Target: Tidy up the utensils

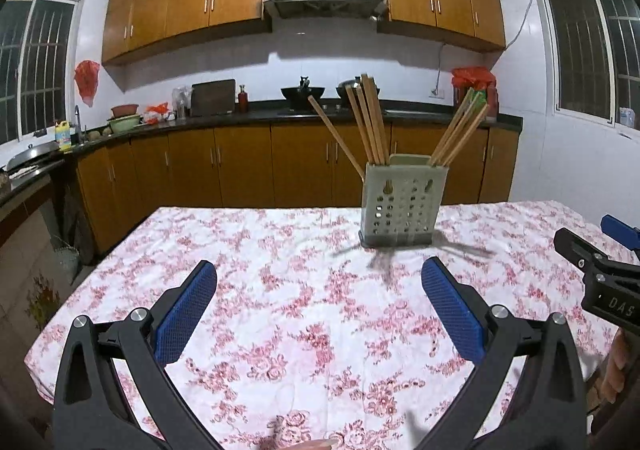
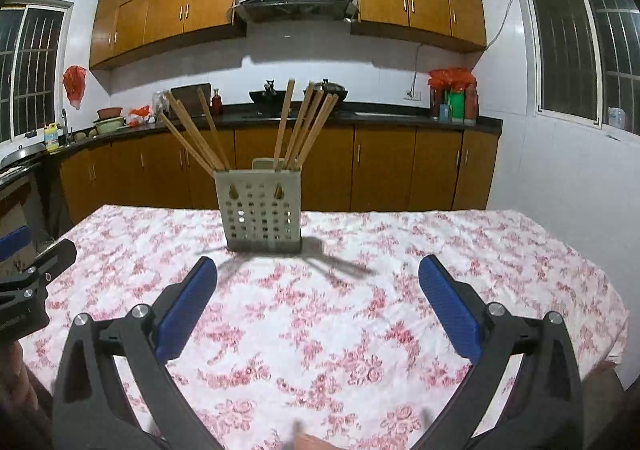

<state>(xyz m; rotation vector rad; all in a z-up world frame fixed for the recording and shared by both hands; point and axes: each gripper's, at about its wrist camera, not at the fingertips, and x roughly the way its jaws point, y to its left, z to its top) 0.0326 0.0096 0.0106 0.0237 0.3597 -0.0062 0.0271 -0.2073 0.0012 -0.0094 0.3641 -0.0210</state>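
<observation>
A pale perforated utensil holder [image 1: 402, 206] stands upright on the table, toward its far side; it also shows in the right wrist view [image 2: 260, 210]. Several wooden chopsticks [image 1: 370, 122] stick out of it in two bunches, also seen in the right wrist view [image 2: 304, 130]. My left gripper [image 1: 319, 276] is open and empty, hovering over the table short of the holder. My right gripper [image 2: 318, 274] is open and empty, also short of the holder. The right gripper shows at the left view's right edge [image 1: 600, 270].
The table carries a white cloth with pink flowers [image 2: 340, 330]. Behind it run brown kitchen cabinets and a dark counter [image 1: 248, 116] with woks, bottles and bags. White walls and barred windows stand at both sides.
</observation>
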